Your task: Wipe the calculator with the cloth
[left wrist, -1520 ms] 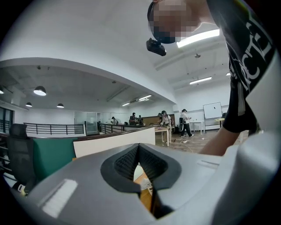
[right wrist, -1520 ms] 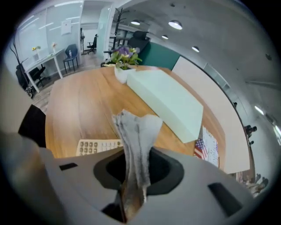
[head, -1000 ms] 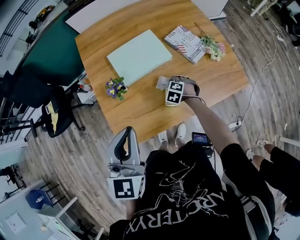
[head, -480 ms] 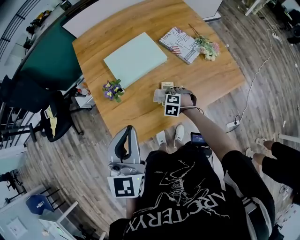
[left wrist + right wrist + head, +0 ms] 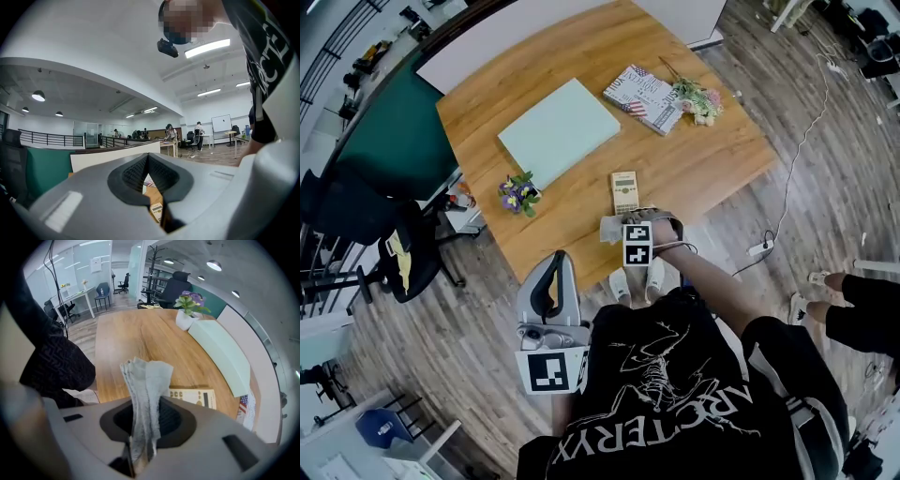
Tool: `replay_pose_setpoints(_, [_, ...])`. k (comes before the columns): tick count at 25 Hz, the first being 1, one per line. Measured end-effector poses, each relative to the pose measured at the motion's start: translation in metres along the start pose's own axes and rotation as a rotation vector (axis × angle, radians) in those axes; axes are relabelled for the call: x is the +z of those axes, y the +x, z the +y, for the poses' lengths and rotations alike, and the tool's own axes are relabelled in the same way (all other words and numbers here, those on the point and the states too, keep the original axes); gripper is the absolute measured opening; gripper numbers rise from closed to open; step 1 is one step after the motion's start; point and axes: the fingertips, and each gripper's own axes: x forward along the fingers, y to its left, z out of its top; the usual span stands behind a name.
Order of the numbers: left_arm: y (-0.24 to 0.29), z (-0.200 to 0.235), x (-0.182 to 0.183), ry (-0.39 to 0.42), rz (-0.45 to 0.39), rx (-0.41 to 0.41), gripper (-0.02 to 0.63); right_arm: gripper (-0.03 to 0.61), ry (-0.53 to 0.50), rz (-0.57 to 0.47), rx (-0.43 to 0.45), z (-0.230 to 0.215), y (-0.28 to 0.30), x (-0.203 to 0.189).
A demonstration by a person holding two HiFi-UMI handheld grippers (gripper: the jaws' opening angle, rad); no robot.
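Observation:
A beige calculator (image 5: 624,191) lies flat on the wooden table (image 5: 712,159), near its front edge. My right gripper (image 5: 619,231) hovers just short of it, over the table's edge, shut on a crumpled grey cloth (image 5: 607,228). In the right gripper view the cloth (image 5: 146,390) stands up out of the gripper (image 5: 145,405), and the calculator (image 5: 193,397) shows just beyond it, apart from the cloth. My left gripper (image 5: 553,267) hangs low beside my body, off the table. It (image 5: 147,158) is shut with nothing in it.
A pale green pad (image 5: 558,131) lies mid-table, a small pot of purple flowers (image 5: 517,195) at the left edge, a printed book (image 5: 642,97) and a flower bunch (image 5: 696,98) at the back right. A black chair (image 5: 394,248) stands left of the table.
My right gripper has drawn back with the cloth from over the calculator toward the table's near edge, so the whole calculator now shows. The left gripper has stayed put.

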Motion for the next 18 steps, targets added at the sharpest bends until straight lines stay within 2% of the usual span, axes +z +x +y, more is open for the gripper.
replay_pose_setpoints(4, [0.000,-0.001,0.003,0.002,-0.009,-0.008,0.009,0.094,-0.001,0.011,0.047,0.023,0.010,-0.002])
replay_pose_setpoints(7, [-0.002,0.002,0.004,0.003,-0.015,-0.015,0.009,0.094,0.022,0.003,0.029,0.024,0.010,-0.002])
replay_pose_setpoints(9, [-0.003,0.003,0.002,0.000,-0.011,-0.026,0.009,0.094,0.083,-0.039,0.001,0.022,0.000,0.001])
replay_pose_setpoints(12, [0.000,0.002,-0.002,-0.009,-0.004,-0.070,0.009,0.094,0.336,-0.191,-0.071,0.012,-0.040,0.003])
replay_pose_setpoints(15, [0.008,-0.004,-0.012,-0.029,0.014,-0.134,0.009,0.094,0.620,-0.350,-0.179,-0.002,-0.097,-0.018])
replay_pose_setpoints(18, [0.011,-0.012,-0.026,-0.055,0.050,-0.178,0.009,0.094,0.841,-0.547,-0.293,-0.014,-0.156,-0.041])
